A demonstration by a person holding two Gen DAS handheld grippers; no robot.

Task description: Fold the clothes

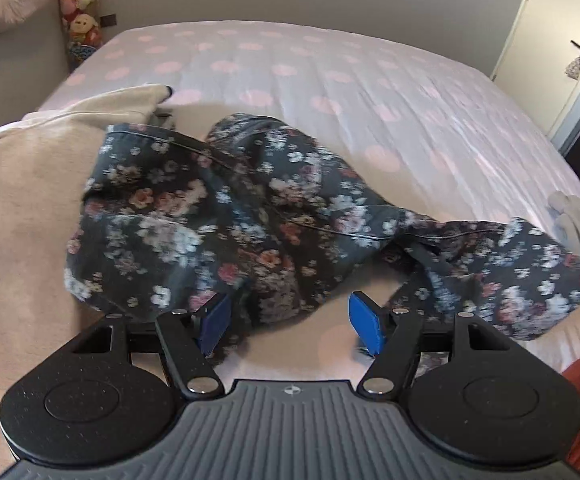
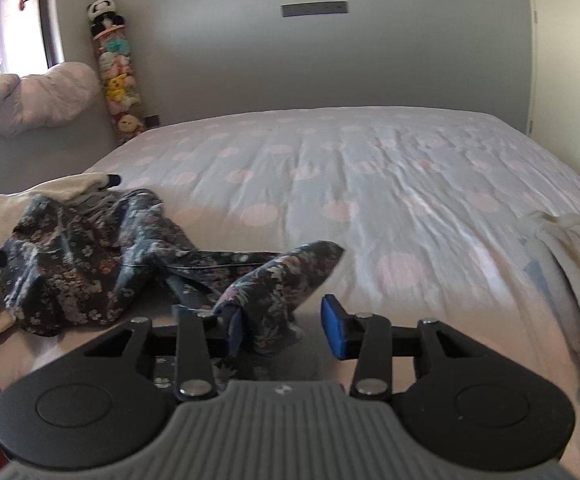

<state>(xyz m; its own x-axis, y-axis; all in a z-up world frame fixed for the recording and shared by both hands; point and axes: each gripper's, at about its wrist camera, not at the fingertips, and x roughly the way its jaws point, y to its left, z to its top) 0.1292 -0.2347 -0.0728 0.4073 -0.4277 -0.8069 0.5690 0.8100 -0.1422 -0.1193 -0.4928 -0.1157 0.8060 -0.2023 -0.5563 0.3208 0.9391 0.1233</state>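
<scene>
Dark floral cloth is lying crumpled on the bed between two parted claws.

Blue-padded and spread wide, the left gripper [image 1: 292,322] is hanging just over the near edge of the floral garment [image 1: 217,216], nothing pinched, likely lining up for a hem. The right gripper [image 2: 285,330] is standing with jaws apart too; a peak of the garment is rising between them against the left pad, while the right pad is clear of it, so this reads as no grip. The garment is lying bunched and twisted, partly over a cream cloth [image 1: 29,184], so it probably needs spreading flat first. Beyond, the dotted bedspread [image 2: 370,184] is stretching bare, offering room for folding.
</scene>
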